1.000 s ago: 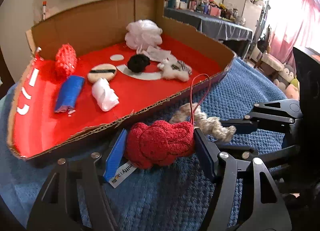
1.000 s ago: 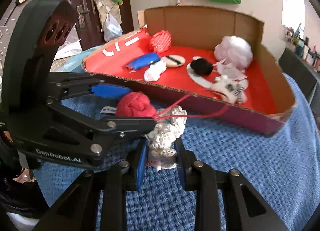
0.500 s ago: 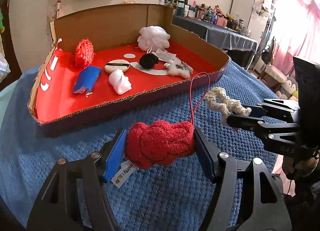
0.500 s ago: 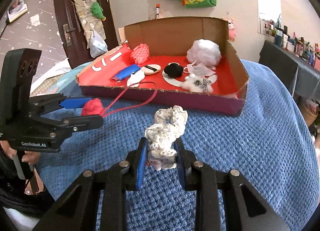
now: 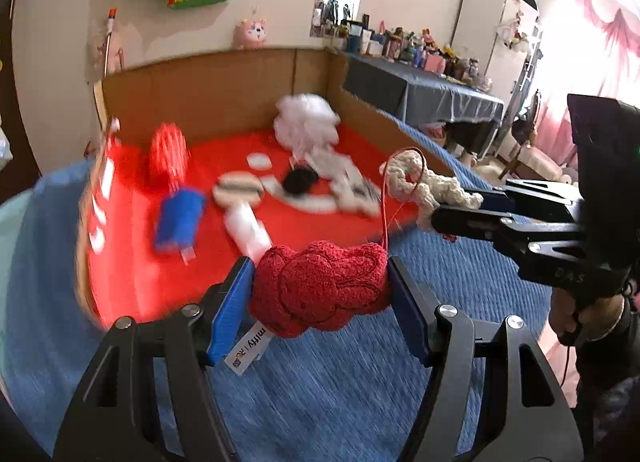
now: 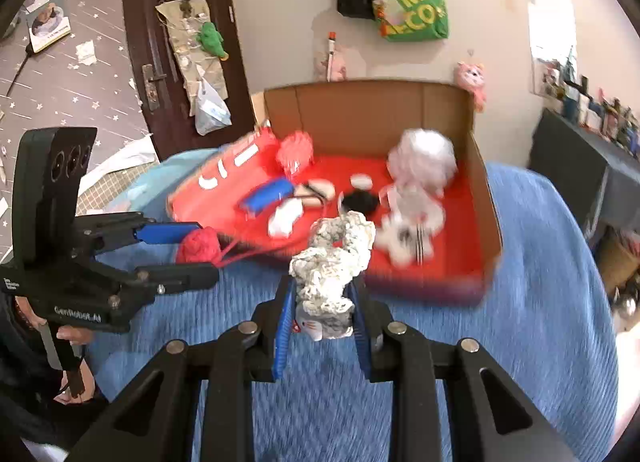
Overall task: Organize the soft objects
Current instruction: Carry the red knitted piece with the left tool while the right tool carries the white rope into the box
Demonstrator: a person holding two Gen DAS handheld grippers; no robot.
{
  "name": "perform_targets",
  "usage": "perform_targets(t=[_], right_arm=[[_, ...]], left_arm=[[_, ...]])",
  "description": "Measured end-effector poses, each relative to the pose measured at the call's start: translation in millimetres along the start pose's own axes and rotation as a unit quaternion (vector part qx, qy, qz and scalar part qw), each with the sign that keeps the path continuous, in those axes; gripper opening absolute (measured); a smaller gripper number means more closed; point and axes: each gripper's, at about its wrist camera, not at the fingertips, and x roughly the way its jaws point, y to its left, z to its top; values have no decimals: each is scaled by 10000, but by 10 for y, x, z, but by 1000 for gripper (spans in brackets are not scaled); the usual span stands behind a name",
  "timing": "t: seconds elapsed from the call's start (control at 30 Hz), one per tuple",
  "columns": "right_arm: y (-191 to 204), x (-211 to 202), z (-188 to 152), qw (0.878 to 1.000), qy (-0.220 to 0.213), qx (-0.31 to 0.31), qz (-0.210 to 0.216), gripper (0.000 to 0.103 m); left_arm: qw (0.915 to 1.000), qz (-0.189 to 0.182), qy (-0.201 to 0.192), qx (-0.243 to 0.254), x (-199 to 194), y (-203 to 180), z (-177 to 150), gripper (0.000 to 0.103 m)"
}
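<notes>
My left gripper [image 5: 320,294] is shut on a red plush pouch [image 5: 320,290] with a red cord loop and a white label, held above the blue blanket in front of the box; it also shows in the right wrist view [image 6: 198,246]. My right gripper [image 6: 320,302] is shut on a white crocheted soft toy [image 6: 332,262], raised near the box's front edge; the toy also shows in the left wrist view [image 5: 428,186]. The cardboard box [image 6: 380,106] with a red floor holds several soft items.
In the box lie a white mesh puff [image 5: 308,122], a red mesh ball [image 5: 168,150], a blue roll [image 5: 180,218], a black pom [image 5: 300,182], a round powder puff [image 5: 240,188] and a white roll [image 5: 248,228]. A blue blanket [image 6: 540,302] covers the surface.
Both grippers have lifted and moved toward the box with their items still held. The box now looms closer and the views are motion-blurred.
</notes>
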Motion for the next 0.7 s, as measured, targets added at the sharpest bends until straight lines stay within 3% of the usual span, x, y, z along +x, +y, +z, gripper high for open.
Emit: perform_targets(t=[0.13,0.33,0.5,0.7], right_arm=[[-130,205,480,9999,17,-39,139,29],[-438,804,1061,9986,467,184,173,29],[-638,1342,1300,9951,908,340,206,29],[-638,1740,1354,9897,1354,279,363,29]], left_arm=[[9999,44,0,143,107,174,414,65],[9991,121,351,186,531,490,921,65],[9975,229,626,215,922,716,1155,65],[9953,233,907,253,1272,913,1293,65]])
